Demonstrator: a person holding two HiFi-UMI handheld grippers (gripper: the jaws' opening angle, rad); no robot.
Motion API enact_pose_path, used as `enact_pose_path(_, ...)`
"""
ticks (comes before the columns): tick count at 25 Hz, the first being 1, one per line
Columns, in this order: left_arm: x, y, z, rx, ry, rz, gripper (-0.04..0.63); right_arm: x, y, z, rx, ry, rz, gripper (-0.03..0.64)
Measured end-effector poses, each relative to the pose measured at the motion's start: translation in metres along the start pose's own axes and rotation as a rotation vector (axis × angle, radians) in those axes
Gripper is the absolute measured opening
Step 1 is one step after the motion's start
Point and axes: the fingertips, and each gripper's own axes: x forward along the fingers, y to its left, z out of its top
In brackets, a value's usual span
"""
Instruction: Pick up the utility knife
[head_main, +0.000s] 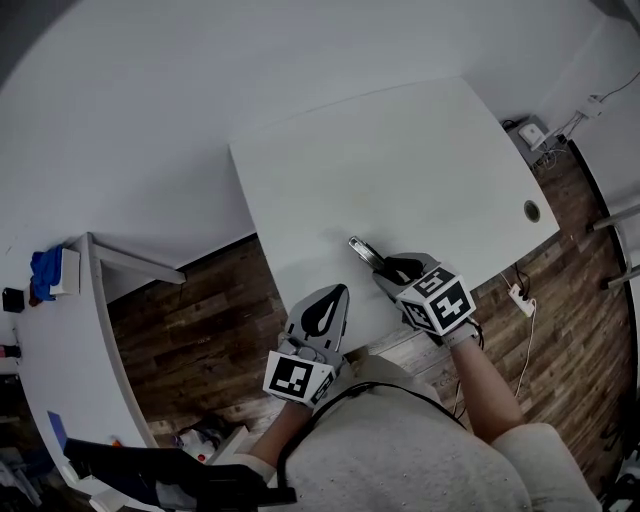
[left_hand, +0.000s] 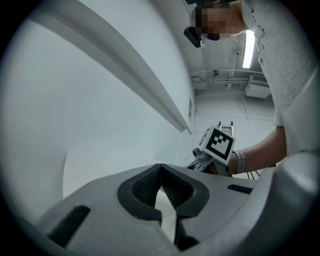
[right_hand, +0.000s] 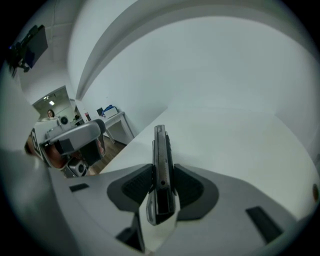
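worktop (head_main: 400, 150): white, both grippers at its near edge
right gripper (right_hand: 162, 175): we see its fingers clamped on the utility knife (right_hand: 160, 145)
left gripper (left_hand: 160, 167): fingers closed tip to tip, empty
utility knife: sticks forward over the worktop

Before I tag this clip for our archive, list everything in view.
table: one, white, centre
knife: one, dark grey, between the right gripper's jaws
desk: one, white, left
blue item: one, blue, on the desk's far end
power strip: one, white, on the floor at right
floor: one, brown wood, around the table
left gripper: one, grey, shut and empty, at the table's near edge
right gripper: one, grey, shut on the knife
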Motion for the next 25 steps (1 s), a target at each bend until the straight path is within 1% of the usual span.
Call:
enact_pose_path(3, 0.002, 0.004, 0.012, 0.012, -0.013, 0.012, 0.008, -0.016, -0.002, 0.015, 0.070, -0.083, -0.002, 0.138)
enact_pose_path(5, 0.003, 0.008, 0.022, 0.019, -0.024, 0.019, 0.008, -0.027, -0.001, 0.025, 0.096, -0.135, -0.008, 0.138)
enact_pose_path(11, 0.009, 0.012, 0.046, 0.030, -0.043, 0.023, 0.008, -0.054, 0.002, 0.053, 0.128, -0.243, -0.025, 0.138)
enact_pose_path(15, 0.013, 0.010, 0.057, 0.038, -0.045, 0.016, 0.008, -0.072, 0.006, 0.071, 0.156, -0.325, -0.026, 0.138)
enact_pose_path(19, 0.016, 0.009, 0.065, 0.044, -0.054, 0.013, 0.008, -0.085, 0.005, 0.084, 0.174, -0.407, -0.049, 0.138)
enact_pose_path(22, 0.015, 0.008, 0.067, 0.040, -0.059, 0.016, 0.008, -0.091, 0.004, 0.088, 0.230, -0.464, -0.066, 0.138)
enact_pose_path(25, 0.017, 0.006, 0.068, 0.038, -0.066, 0.020, 0.008, -0.099, 0.004, 0.093, 0.291, -0.545, -0.070, 0.138)
